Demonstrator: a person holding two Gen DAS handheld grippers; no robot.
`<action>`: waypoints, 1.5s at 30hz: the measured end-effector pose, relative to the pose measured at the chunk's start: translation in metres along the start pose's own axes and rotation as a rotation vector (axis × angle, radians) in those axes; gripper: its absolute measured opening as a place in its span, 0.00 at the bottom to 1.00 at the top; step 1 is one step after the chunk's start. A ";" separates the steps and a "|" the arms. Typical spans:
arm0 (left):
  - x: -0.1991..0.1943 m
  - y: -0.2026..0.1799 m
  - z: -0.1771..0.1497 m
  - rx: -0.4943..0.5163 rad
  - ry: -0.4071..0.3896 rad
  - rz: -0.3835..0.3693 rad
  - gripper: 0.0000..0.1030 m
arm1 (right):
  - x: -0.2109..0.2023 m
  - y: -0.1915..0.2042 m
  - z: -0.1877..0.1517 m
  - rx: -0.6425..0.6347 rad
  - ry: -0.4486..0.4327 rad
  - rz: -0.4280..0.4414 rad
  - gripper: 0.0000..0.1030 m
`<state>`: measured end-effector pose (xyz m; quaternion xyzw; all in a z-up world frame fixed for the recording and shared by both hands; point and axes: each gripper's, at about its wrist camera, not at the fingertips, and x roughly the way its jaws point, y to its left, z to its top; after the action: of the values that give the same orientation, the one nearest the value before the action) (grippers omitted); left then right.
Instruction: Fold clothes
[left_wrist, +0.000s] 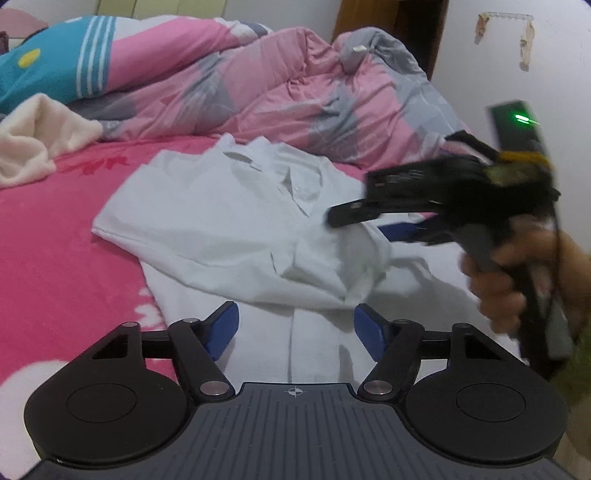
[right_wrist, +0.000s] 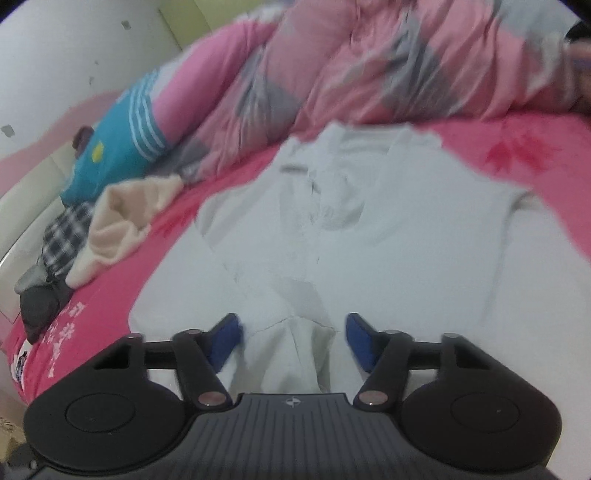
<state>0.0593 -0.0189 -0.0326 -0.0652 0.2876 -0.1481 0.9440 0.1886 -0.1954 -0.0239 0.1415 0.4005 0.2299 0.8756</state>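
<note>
A white shirt (left_wrist: 229, 218) lies partly folded on a pink bed (left_wrist: 48, 236), centre frame. The left hand-held gripper (left_wrist: 295, 328) hovers at 6 o'clock, blue pads apart over the placket, gripping nothing. At 3 o'clock the blurred right hand-held gripper (right_wrist: 293, 339) has a fold of shirt between parted pads; contact is unclear.

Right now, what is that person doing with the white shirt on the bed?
A person is folding a white button-up shirt spread on a bright pink bedsheet, holding a two-finger tool in each hand. One sleeve is already folded across the chest. The right tool, gripped by a hand, hangs blurred above the shirt's side with cloth lying between its blue pads. The left tool hovers open over the shirt's lower front. A crumpled pink and grey quilt lies behind.
</note>
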 end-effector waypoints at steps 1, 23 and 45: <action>0.001 0.000 -0.001 0.001 0.005 0.000 0.66 | 0.006 -0.002 0.001 0.019 0.026 0.025 0.23; 0.008 -0.007 -0.006 0.042 0.065 0.050 0.63 | -0.167 -0.124 -0.052 0.260 -0.491 0.179 0.05; 0.009 -0.002 -0.003 0.023 0.085 0.054 0.64 | -0.213 -0.181 -0.132 0.460 -0.450 0.012 0.29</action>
<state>0.0644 -0.0239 -0.0396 -0.0401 0.3274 -0.1288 0.9352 0.0180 -0.4515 -0.0510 0.3855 0.2377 0.1012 0.8858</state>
